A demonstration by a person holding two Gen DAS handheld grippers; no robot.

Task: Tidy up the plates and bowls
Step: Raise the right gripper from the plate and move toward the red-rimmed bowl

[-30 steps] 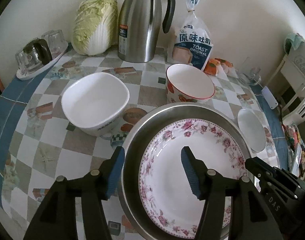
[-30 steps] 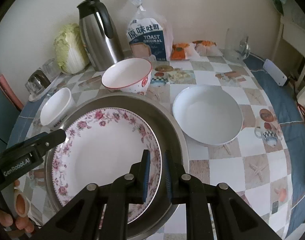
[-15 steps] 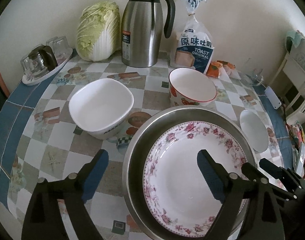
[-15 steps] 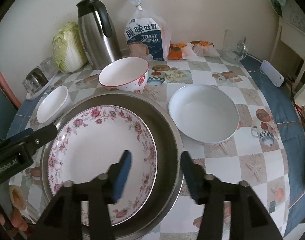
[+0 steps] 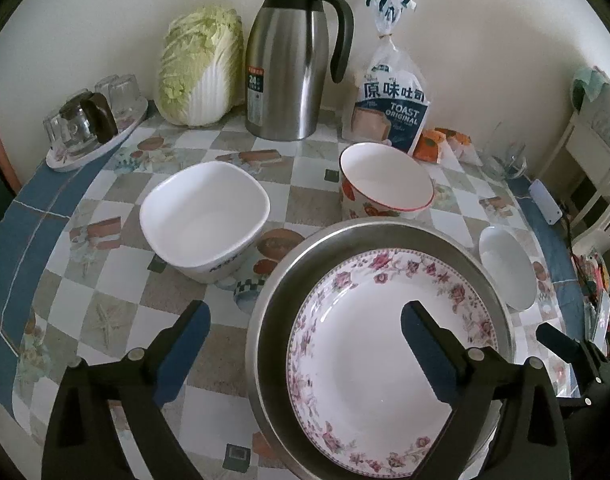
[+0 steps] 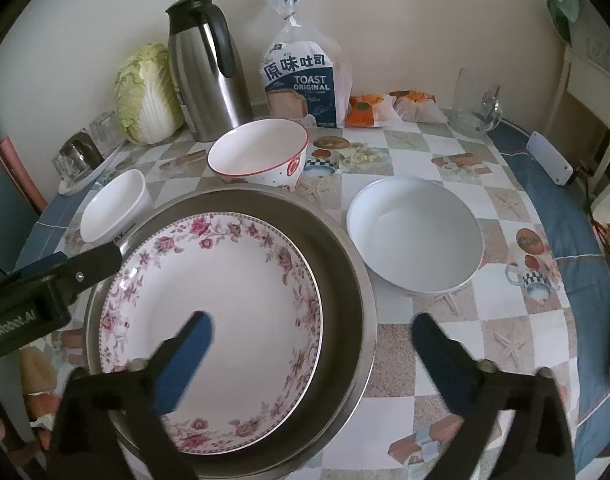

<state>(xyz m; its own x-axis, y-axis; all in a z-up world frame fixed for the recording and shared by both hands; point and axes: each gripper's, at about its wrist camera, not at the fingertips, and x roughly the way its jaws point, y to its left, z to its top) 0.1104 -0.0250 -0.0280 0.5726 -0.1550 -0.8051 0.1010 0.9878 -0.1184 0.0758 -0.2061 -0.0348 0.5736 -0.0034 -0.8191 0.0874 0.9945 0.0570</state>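
Floral plate [image 6: 209, 300] in steel basin [image 6: 345, 280], L gripper [image 5: 305, 344] & R gripper [image 6: 313, 344] jaws just opening, spread wide, nothing pinched.

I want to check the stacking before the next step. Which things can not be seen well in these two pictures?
- Near edge of the floral plate and the steel basin: left wrist view, hidden by the left gripper.
- Same edge, right wrist view: hidden by the right gripper.
- Small glasses on the tray: too small to count.
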